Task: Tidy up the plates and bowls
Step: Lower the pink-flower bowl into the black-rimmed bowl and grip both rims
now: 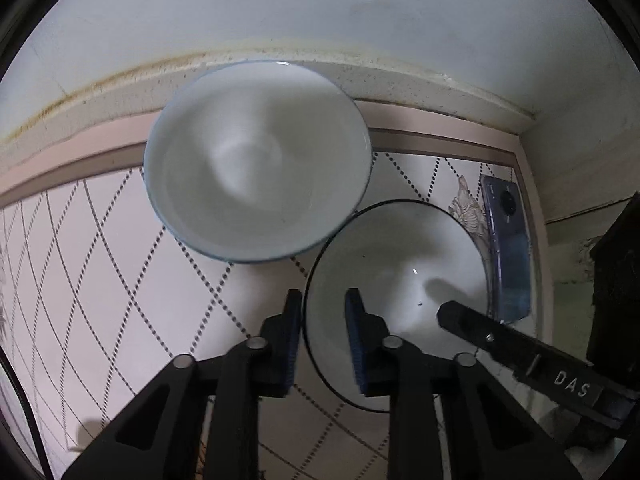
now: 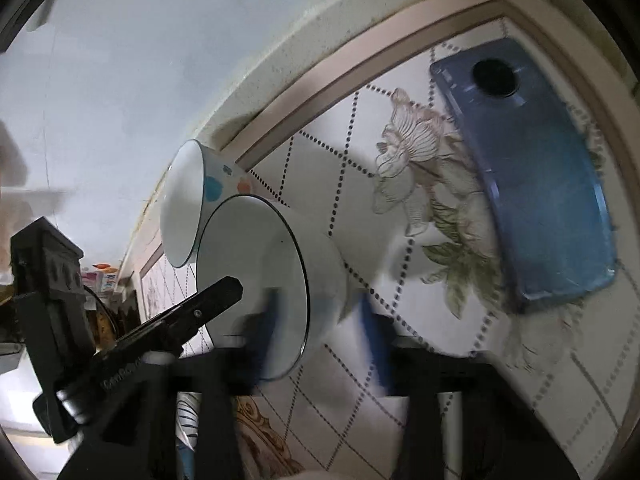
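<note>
We see our left hand-held gripper (image 1: 323,344) straddling the black-rimmed bowl (image 1: 400,280) rim, unclenched. Our right hand-held gripper (image 2: 320,340) likewise brackets its wall, unclenched. The blue-rimmed bowl (image 1: 256,160) touches it, near the table (image 1: 100,280) back edge.

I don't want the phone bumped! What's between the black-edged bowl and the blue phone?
Nothing stands there. In the right wrist view, only the tablecloth with its printed flower lies between the bowl and the phone.

On the bench (image 1: 100,280), one bowl (image 1: 256,160) sits far-left of another bowl (image 1: 400,280); a phone (image 1: 506,248) lies right.
</note>
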